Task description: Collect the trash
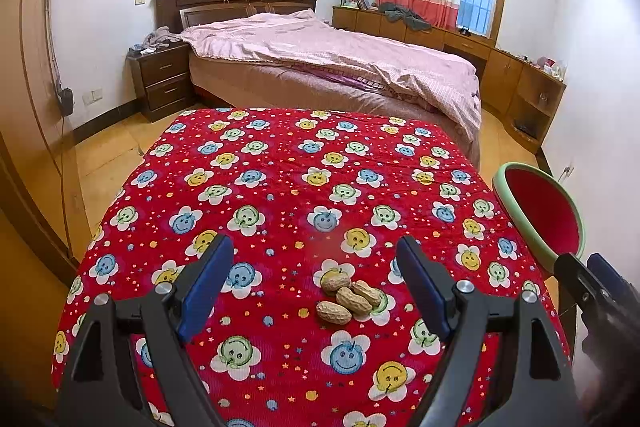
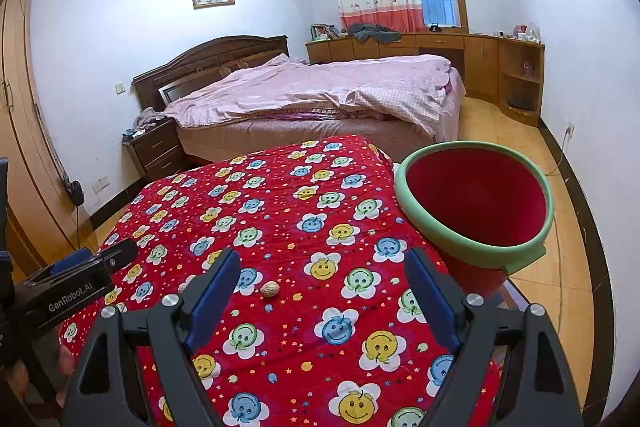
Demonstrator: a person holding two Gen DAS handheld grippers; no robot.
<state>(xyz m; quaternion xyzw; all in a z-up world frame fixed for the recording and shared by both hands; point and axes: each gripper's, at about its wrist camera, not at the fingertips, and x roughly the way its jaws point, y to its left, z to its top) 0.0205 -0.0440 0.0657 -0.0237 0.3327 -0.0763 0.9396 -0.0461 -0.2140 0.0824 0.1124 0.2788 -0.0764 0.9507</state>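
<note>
Several peanut shells point(image 1: 349, 298) lie in a small pile on the red flower-print tablecloth point(image 1: 280, 187), between and just ahead of the fingers of my left gripper point(image 1: 316, 251), which is open and empty above the cloth. In the right wrist view only one peanut point(image 2: 269, 289) shows; the left fingers hide the rest. My right gripper point(image 2: 322, 265) is open and empty over the cloth point(image 2: 280, 219). A red bin with a green rim point(image 2: 476, 201) stands at the table's right edge; it also shows in the left wrist view point(image 1: 540, 213).
A bed with a pink quilt point(image 1: 320, 55) stands beyond the table. A dark nightstand point(image 1: 162, 83) is at its left, wooden cabinets point(image 1: 516, 75) run along the right wall. The left gripper body point(image 2: 76, 291) shows at the left of the right wrist view.
</note>
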